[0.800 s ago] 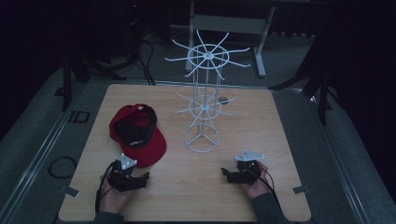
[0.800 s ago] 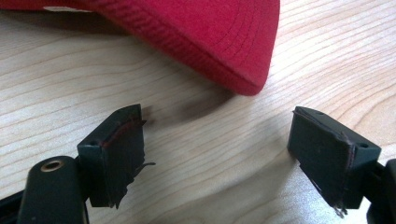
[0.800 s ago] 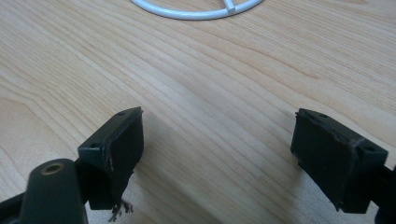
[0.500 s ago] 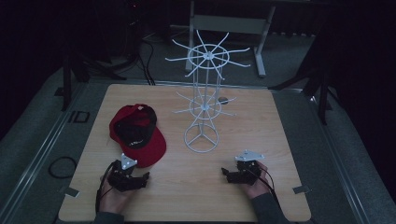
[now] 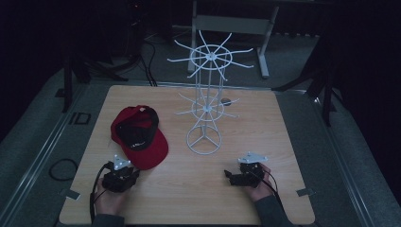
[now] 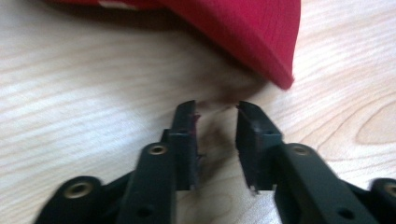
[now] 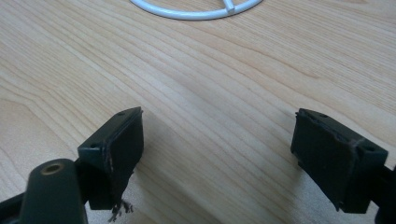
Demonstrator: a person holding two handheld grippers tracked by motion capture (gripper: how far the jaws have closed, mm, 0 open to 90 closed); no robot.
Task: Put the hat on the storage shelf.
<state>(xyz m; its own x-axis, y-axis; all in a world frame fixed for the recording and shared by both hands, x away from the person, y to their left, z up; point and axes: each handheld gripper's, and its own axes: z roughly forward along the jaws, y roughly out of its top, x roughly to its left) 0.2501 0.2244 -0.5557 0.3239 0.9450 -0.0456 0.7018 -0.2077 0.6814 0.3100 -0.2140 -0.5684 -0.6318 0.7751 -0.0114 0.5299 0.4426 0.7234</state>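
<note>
Jaws of my left gripper [image 6: 215, 140] stand slightly apart before the red cap [image 5: 138, 136] brim near the worktop's [image 5: 283, 142] front-left corner, ready to pinch; right gripper [image 7: 233, 154] wide open, waiting.

the left gripper [image 5: 121, 176] is sitting low over the near left of the table, its jaws standing a narrow gap apart with nothing between them. the right gripper [image 5: 235, 178] is resting at the near right, jaws spread wide, gripping nothing.
</note>
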